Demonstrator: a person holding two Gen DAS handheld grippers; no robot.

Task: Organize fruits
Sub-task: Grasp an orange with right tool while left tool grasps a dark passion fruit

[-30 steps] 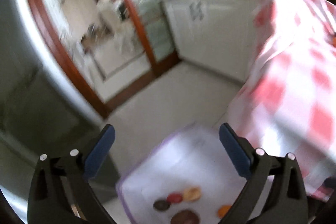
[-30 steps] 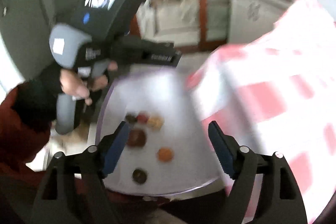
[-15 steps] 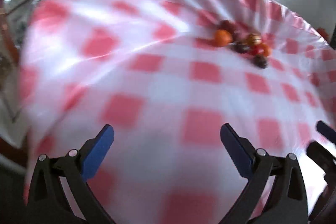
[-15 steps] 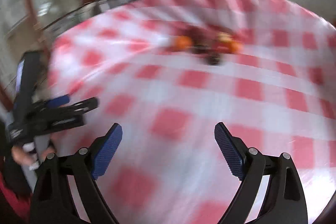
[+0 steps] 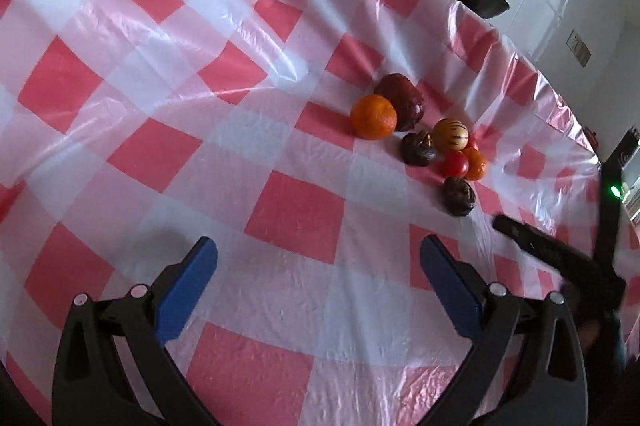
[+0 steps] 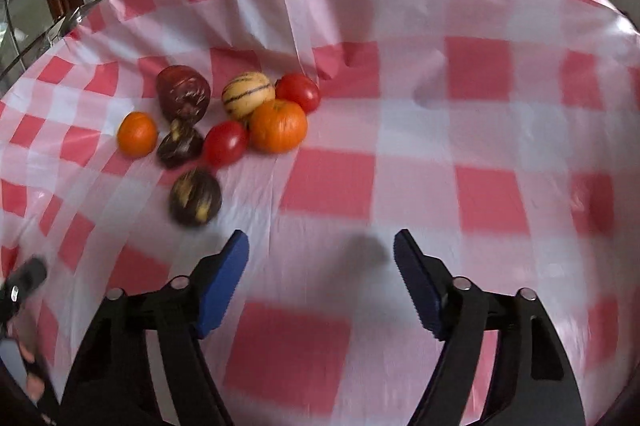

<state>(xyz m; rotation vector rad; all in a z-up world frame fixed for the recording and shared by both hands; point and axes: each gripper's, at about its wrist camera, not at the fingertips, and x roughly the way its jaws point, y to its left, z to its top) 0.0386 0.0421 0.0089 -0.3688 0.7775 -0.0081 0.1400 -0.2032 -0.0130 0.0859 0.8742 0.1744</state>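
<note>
In the left centre of the right wrist view, the fruits [image 6: 224, 122] lay clustered on a glossy, wrinkled checked plastic cloth [image 6: 440, 154]: smooth round oranges, tomatoes, a striped melon, dark mottled ones. The right gripper [image 6: 321, 262], empty, had just been narrowing its jaws; the left gripper [image 5: 318, 262] gaped, empty. Round fruit would likely roll if nudged; slick film could slide.

The right gripper [image 6: 320, 258] hangs over the checked cloth of the table [image 6: 440, 130]; its jaws have just been closing, with nothing between them. The fruits [image 6: 224, 126] lie clustered to its upper left, well apart from the blue fingertips [image 6: 236, 250].
</note>
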